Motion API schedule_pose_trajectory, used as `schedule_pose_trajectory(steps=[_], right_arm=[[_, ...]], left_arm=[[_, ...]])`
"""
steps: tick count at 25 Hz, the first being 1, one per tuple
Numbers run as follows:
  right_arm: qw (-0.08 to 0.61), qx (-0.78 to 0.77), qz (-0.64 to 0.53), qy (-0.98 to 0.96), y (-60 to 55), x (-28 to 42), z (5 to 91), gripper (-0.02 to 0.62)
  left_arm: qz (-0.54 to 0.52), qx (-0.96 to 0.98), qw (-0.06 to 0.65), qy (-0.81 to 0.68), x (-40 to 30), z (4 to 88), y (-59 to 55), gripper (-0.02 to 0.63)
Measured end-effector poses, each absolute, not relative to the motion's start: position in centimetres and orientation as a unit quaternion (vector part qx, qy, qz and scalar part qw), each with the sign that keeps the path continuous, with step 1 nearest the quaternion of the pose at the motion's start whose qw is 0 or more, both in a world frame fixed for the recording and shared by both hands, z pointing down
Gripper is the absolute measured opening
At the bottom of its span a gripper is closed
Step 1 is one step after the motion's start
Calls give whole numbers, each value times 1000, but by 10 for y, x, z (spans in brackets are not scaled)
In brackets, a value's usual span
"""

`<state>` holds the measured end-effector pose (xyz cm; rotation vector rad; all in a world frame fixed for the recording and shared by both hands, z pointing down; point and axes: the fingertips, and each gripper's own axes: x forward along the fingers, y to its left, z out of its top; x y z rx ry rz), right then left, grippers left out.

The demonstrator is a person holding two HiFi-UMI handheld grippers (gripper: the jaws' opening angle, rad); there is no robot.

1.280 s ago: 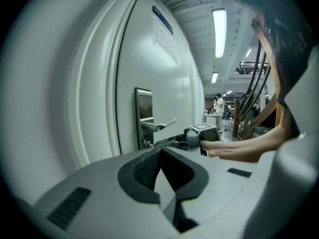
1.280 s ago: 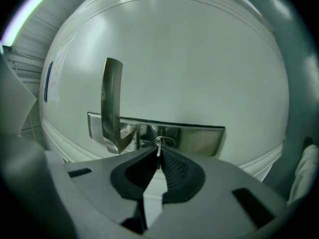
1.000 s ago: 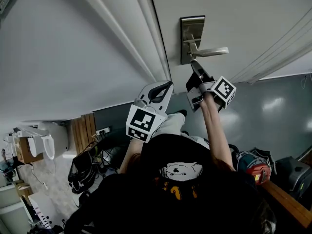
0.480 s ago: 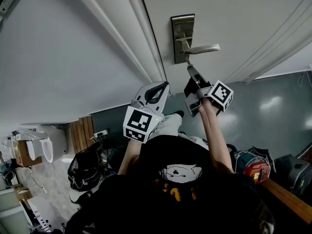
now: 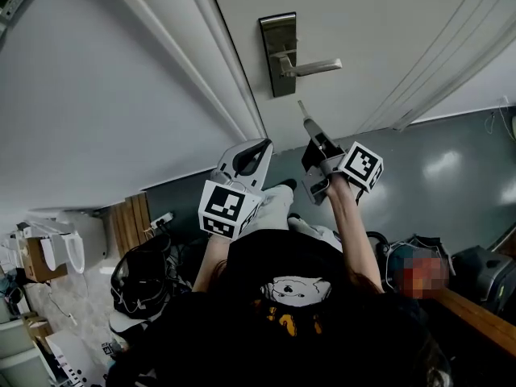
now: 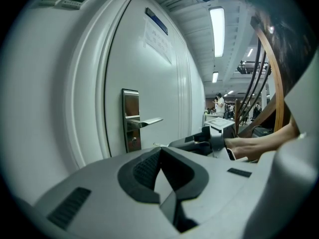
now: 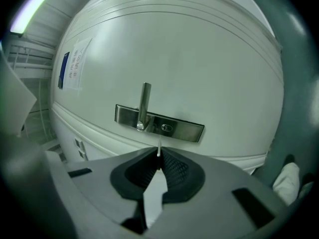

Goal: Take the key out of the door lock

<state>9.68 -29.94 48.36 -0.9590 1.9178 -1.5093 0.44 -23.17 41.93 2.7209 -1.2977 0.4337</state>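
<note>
A steel lock plate [image 5: 276, 53] with a lever handle [image 5: 313, 67] is on the white door [image 5: 387, 31]. My right gripper [image 5: 309, 125] is shut on the key [image 5: 301, 110], whose thin blade points at the door, a short way below the plate and clear of it. In the right gripper view the key [image 7: 159, 151] sticks out between the pads, and the keyhole [image 7: 166, 128] in the lock plate [image 7: 185, 129] stands bare beyond it. My left gripper [image 5: 256, 151] hangs beside it, shut and holding nothing; in its own view the left gripper [image 6: 160, 156] faces the lock plate [image 6: 130, 118].
The white door frame [image 5: 218, 63] runs left of the lock plate. Below me lie a grey floor [image 5: 451, 184], dark bags [image 5: 141, 276] at the left and a wooden bench edge [image 5: 480, 333] at the right. A paper notice [image 7: 76, 63] hangs on the door.
My right gripper has drawn back from the lock plate with the key, which now stands clear of the keyhole. The left gripper has stayed beside it.
</note>
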Motion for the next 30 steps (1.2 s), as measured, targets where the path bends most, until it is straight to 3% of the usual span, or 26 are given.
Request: schedule_pose_trajectory(steps=[17, 30], right_arm=[[216, -351, -535, 738, -251, 109, 486, 21], [181, -330, -540, 753, -242, 64, 496, 21]], left_arm=[[168, 888, 65, -424, 21, 437, -199, 6], [176, 863, 95, -464, -31, 454, -174, 6]])
